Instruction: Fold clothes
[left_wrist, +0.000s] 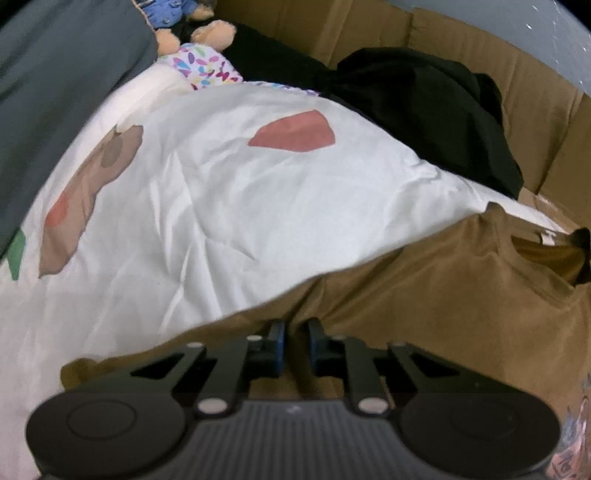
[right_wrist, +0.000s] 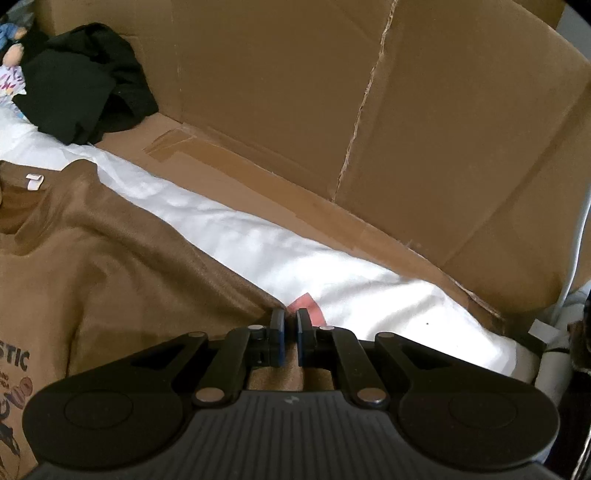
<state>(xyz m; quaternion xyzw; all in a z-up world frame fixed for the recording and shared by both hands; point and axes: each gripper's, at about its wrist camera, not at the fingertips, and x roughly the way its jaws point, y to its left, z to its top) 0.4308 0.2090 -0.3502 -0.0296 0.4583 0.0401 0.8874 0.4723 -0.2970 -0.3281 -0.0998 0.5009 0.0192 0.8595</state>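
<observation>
Left claw (left_wrist: 295, 326): black, blue-padded fingers drawn close, clamped on a raised fold of the brown short-sleeved cotton T-shirt (left_wrist: 443, 295), fabric bunched up between the pads. Right claw (right_wrist: 290, 318): fingers nearly together, pinched on the brown T-shirt's (right_wrist: 122, 258) edge where it meets the bedding; brown cloth visible between and beneath the pads.

Brown T-shirt spread flat on the white quilted bed cover (left_wrist: 258, 206), collar opening (left_wrist: 546, 258) toward the far side, small white neck label (right_wrist: 34, 181) inside the collar. Printed graphic with dark lettering (right_wrist: 14, 365) on the chest, only partly in frame.

White bed cover (right_wrist: 295, 254) patterned with a red-pink patch (left_wrist: 293, 133) and a brown bear-like figure (left_wrist: 85, 192); a small red-pink patch (right_wrist: 306, 304) just beyond the right claw's tips.

Crumpled black garment (left_wrist: 424, 99) on the far part of the bed, well apart from the brown T-shirt; same black heap (right_wrist: 85, 81) against the cardboard in the right wrist view. Brown corrugated cardboard wall (right_wrist: 369, 110) along the bed's far edge, taped seam at its base. Plush doll in blue clothing (left_wrist: 184, 22) and white cloth with multicoloured flecks (left_wrist: 207, 66) near the bed's far corner. Dark grey fabric (left_wrist: 55, 74) along the left edge of the bed.
</observation>
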